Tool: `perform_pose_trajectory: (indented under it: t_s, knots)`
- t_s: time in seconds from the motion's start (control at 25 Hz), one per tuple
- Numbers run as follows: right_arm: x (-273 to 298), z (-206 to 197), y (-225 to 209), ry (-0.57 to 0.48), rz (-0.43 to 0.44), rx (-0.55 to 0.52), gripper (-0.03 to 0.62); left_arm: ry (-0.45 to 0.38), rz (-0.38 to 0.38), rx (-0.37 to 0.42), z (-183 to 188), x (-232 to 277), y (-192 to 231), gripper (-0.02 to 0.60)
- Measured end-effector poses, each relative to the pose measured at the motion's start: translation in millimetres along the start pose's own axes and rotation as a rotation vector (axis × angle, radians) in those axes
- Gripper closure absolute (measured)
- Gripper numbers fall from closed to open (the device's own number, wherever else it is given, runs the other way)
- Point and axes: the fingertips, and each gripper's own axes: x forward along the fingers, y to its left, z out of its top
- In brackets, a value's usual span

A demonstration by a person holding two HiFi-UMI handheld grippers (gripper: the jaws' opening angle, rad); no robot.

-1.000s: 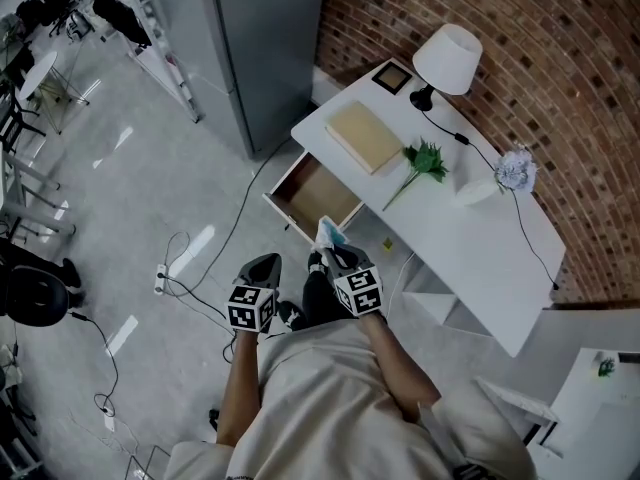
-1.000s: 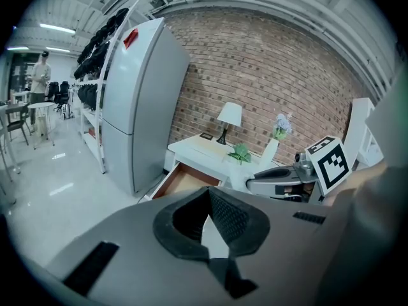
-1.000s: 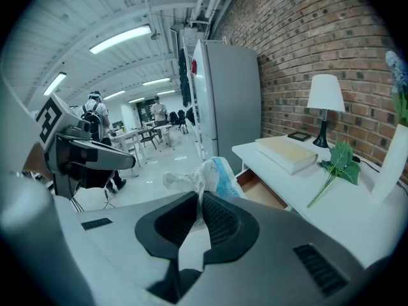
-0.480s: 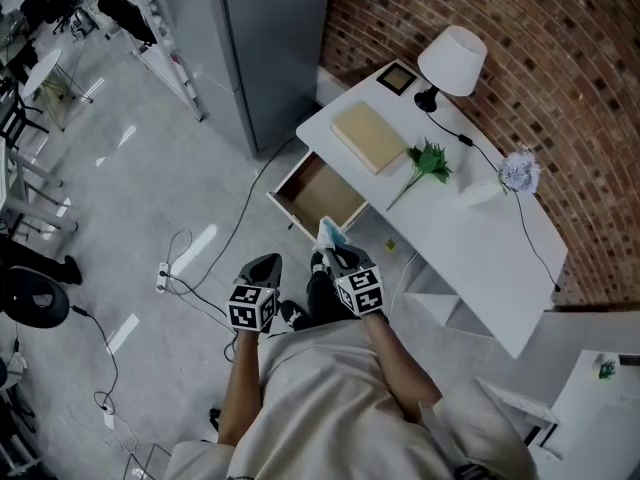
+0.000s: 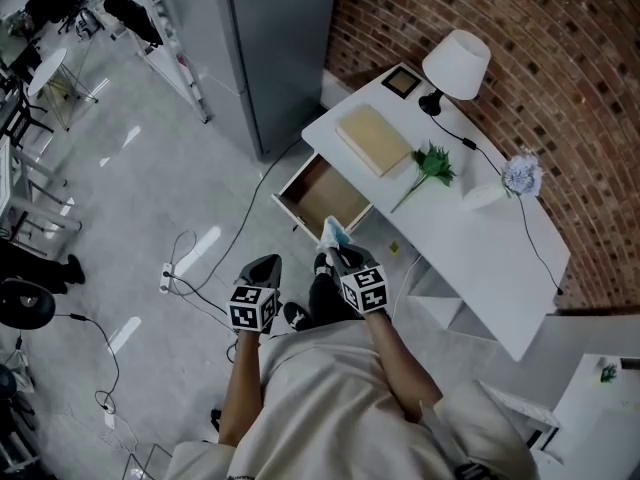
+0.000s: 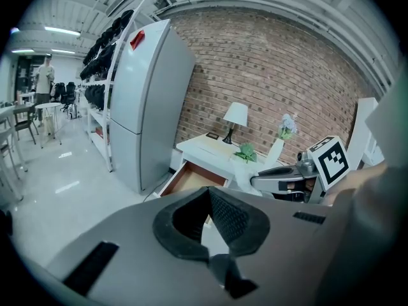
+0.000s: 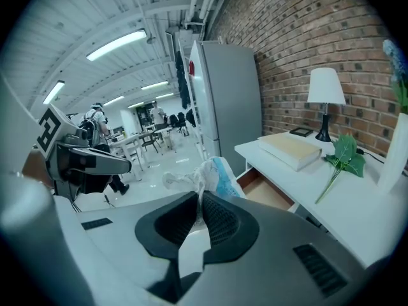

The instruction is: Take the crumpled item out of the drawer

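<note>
The crumpled item, a white and blue wrapper, is out of the drawer and pinched in my right gripper. In the right gripper view the crumpled item sticks up from between the shut pads of the right gripper. The open wooden drawer of the white desk lies just beyond it and looks bare inside. My left gripper hangs to the left over the floor, its pads together with nothing between them. The left gripper view shows the drawer ahead.
On the desk are a beige book, a green sprig, a white lamp, a small frame and a vase of flowers. A grey refrigerator stands left of the desk. Cables run over the floor.
Almost nothing: the desk has slid slightly right in the head view. Both grippers keep their places, the right one still holding the crumpled item.
</note>
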Motion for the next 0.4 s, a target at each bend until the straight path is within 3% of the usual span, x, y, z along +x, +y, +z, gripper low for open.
perform_pose_trajectory:
  t_s: [0.4]
  knots:
    - [2.8, 1.1, 2.4, 0.006, 0.012, -0.016, 0.539, 0.008, -0.007, 0.005, -0.4, 3.5, -0.3, 0.566]
